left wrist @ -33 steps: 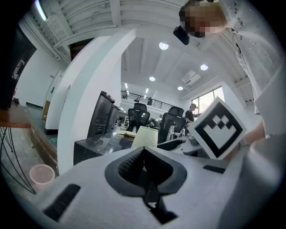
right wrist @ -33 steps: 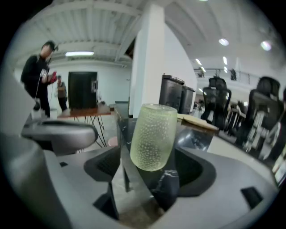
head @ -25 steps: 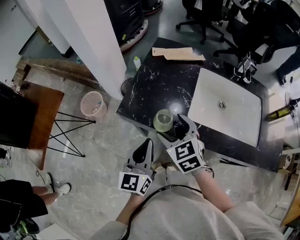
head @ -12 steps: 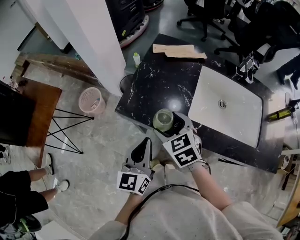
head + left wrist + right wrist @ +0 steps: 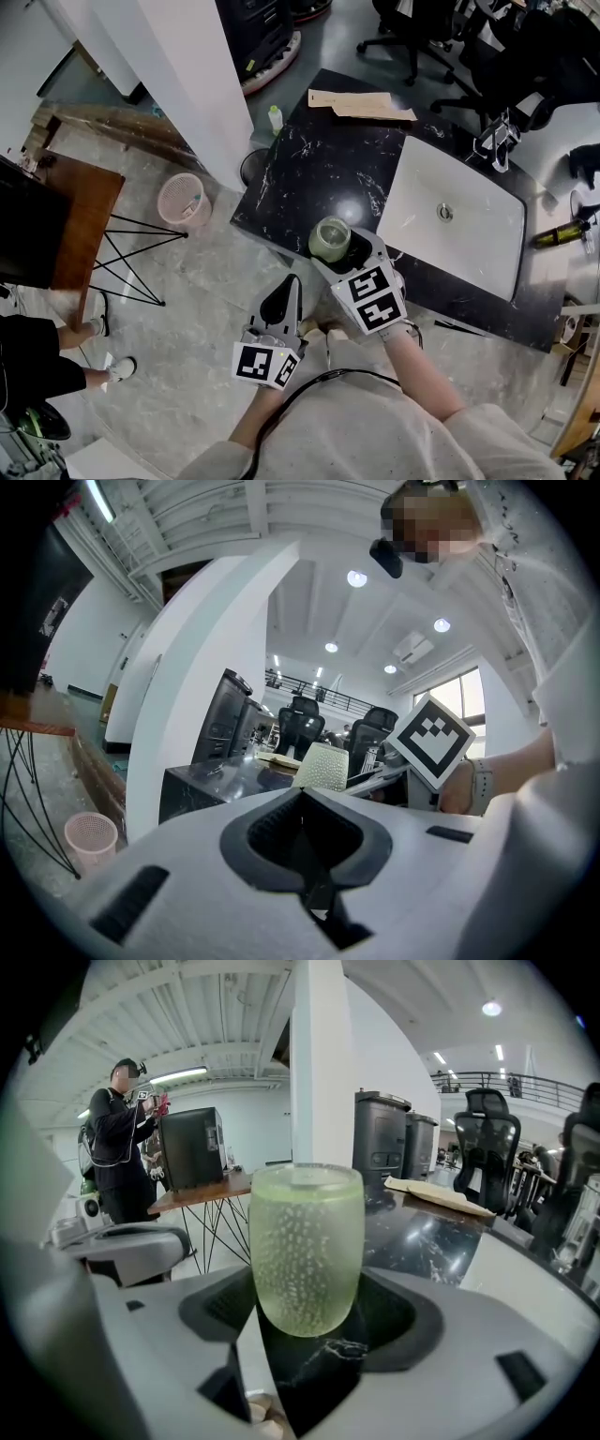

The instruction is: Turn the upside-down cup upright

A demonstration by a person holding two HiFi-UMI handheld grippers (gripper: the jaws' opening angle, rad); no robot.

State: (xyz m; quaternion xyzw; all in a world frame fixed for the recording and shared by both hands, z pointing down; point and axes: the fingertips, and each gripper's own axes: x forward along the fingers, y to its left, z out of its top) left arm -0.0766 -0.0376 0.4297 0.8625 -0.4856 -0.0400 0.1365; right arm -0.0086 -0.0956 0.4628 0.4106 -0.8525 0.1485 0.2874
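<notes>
The pale green dimpled glass cup [image 5: 306, 1246] stands near the black marble surface's [image 5: 309, 169] 7 o'clock corner, between the right gripper's [image 5: 354, 255] wide, closing fingers, unpressed. At the cup's 7 o'clock, the left gripper's [image 5: 302, 817] fingers meet, empty.

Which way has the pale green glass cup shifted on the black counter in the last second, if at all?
No. The pale green dimpled glass cup still stands by the black marble counter's near edge, no nearer to the white sink.
</notes>
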